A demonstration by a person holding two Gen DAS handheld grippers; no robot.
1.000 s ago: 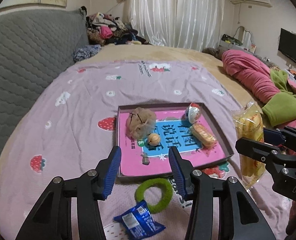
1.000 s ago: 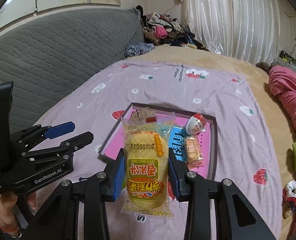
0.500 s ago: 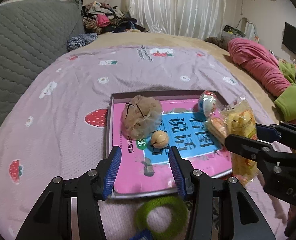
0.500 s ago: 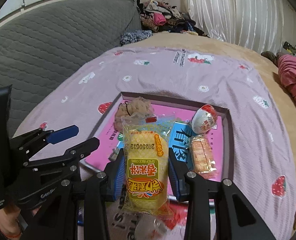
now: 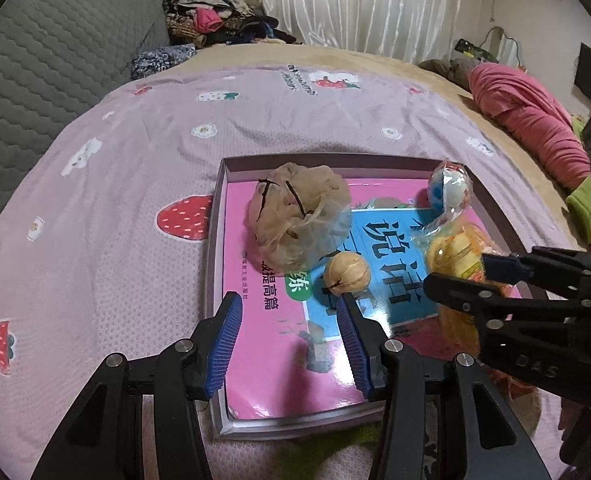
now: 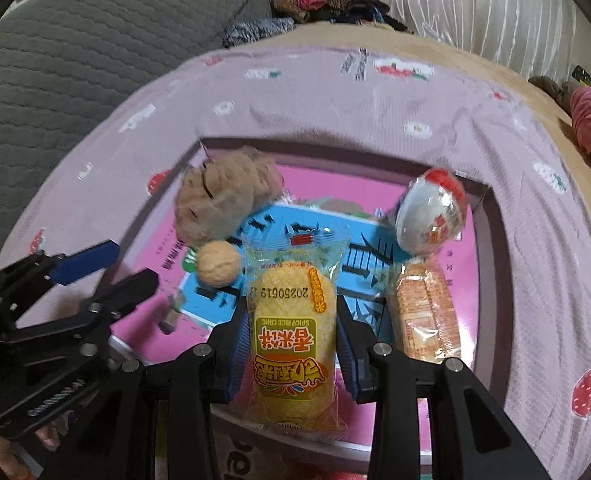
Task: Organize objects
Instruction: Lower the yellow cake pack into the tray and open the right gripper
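From the left wrist view, we see that the shallow tray (image 5: 214,240) on the bed (image 5: 107,184) now fills far more of the picture than a second ago, and the green hair ring (image 5: 327,446) that lay clear ahead has slipped almost under our left gripper (image 5: 291,344). We have come down and forward over the tray's near edge. This gripper's jaws stand partly apart with nothing between them, tilted steeply down at the pink book lining the tray. A netted bundle (image 5: 301,220) and a walnut (image 5: 346,276) sit just beyond the blue pads.

From the right wrist view, our right gripper (image 6: 293,340) is clamped on the rice cracker packet (image 6: 291,328), pads pressing both its sides. The packet, which a second ago hung short of the tray, now hangs over the tray's near half, between the walnut (image 6: 218,268) and a wrapped orange snack (image 6: 425,316), with a foil egg (image 6: 431,212) farther back. We judge the packet is almost ready to be set down in the gap. The gripper points steeply downward, and the left gripper (image 6: 103,268) hovers close on its left.
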